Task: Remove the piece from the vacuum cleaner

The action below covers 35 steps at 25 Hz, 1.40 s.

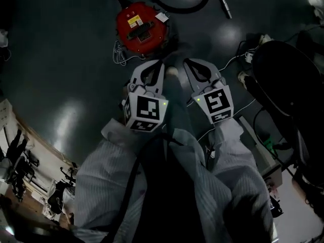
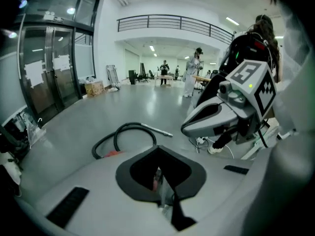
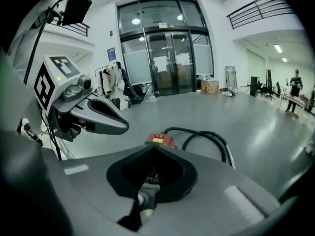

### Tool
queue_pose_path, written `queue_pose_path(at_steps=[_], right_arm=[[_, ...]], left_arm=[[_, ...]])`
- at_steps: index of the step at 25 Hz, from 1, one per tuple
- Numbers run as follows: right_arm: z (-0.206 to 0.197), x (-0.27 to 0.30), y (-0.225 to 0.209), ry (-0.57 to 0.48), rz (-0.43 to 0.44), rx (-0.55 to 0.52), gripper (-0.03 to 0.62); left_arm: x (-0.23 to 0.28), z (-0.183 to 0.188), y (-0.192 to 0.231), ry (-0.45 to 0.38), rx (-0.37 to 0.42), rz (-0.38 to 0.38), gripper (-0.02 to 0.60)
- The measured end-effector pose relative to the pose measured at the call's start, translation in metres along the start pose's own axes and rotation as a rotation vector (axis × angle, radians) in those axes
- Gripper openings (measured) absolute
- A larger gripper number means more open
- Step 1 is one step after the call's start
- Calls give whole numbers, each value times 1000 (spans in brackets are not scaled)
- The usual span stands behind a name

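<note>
A round red vacuum cleaner (image 1: 140,28) stands on the dark floor ahead of me, with a yellow label and a black handle on top. Its black hose (image 1: 177,1) loops behind it and ends in a metal wand (image 1: 223,3). My left gripper (image 1: 158,65) and my right gripper (image 1: 191,63) hang side by side, short of the cleaner and apart from it. Both are shut with nothing between the jaws. The right gripper view shows the cleaner's red top (image 3: 160,140) just past my shut right gripper (image 3: 156,149), with the hose (image 3: 206,136) behind. In the left gripper view only a red sliver (image 2: 112,153) and the hose (image 2: 123,134) show.
White cables (image 1: 120,54) lie beside the cleaner. A power strip with cords (image 1: 248,57) and a large black object (image 1: 283,80) are at the right. A cluttered bench (image 1: 20,166) is at the lower left. Glass doors (image 3: 167,58) and distant people (image 2: 191,77) are far off.
</note>
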State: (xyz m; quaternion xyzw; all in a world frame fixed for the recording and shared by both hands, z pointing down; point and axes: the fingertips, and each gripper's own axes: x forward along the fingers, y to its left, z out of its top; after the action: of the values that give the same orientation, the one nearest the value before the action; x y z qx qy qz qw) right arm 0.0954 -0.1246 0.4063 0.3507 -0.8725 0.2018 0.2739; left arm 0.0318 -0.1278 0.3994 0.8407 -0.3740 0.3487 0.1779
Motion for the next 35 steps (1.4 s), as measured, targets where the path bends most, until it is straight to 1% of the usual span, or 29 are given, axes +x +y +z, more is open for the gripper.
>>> queue_pose_path(at_steps=[2,5,7,8,10,11,13,14,15,18,19,21,24,26,29,30,31,32,35], right_arm=[[-33,36,-14,54,18,-2,2],[-90,78,-20,169,31,18,6],[-125,108,-24,231,37,-18,6],[-139,123,-24,257,55,-52,14],[-164,147,-15,320,119,-139,37],[-176,155,-7,354,155,-200,40],[-199,169,9,413,224,-363,94],[-209,177,17,441,260,-448,116],[-217,185,23,467,294,-527,154],[-227,199,22,507,352,-735,173],[-228,200,19,509,359,-787,173],[-232,203,16,518,374,-844,173],[-245,208,15,561,406,-868,173],[-254,210,11,586,415,-881,172],[-257,209,5,591,415,-882,169],[-259,207,6,594,424,-890,144],[-262,205,7,596,436,-904,89],[-265,204,9,597,447,-913,62],[-266,203,11,619,452,-878,52]], left_arm=[[42,-39,5,57,0,-26,3],[88,-97,4,136,21,-55,3],[121,-128,10,168,25,-66,3],[135,-141,16,176,26,-66,3],[154,-161,31,179,40,-38,3],[159,-169,39,177,50,-16,3],[165,-185,54,184,69,16,5],[168,-193,61,196,79,18,14],[171,-199,67,207,90,12,29],[186,-200,71,222,127,-31,109],[191,-199,69,230,145,-45,131],[195,-201,65,245,174,-58,162],[196,-204,64,251,199,-48,172],[198,-204,64,247,233,-28,172],[202,-201,62,235,257,-7,169],[203,-201,61,231,254,-2,170],[203,-201,61,229,251,3,170],[203,-201,61,231,249,5,170],[204,-202,61,237,242,4,170]])
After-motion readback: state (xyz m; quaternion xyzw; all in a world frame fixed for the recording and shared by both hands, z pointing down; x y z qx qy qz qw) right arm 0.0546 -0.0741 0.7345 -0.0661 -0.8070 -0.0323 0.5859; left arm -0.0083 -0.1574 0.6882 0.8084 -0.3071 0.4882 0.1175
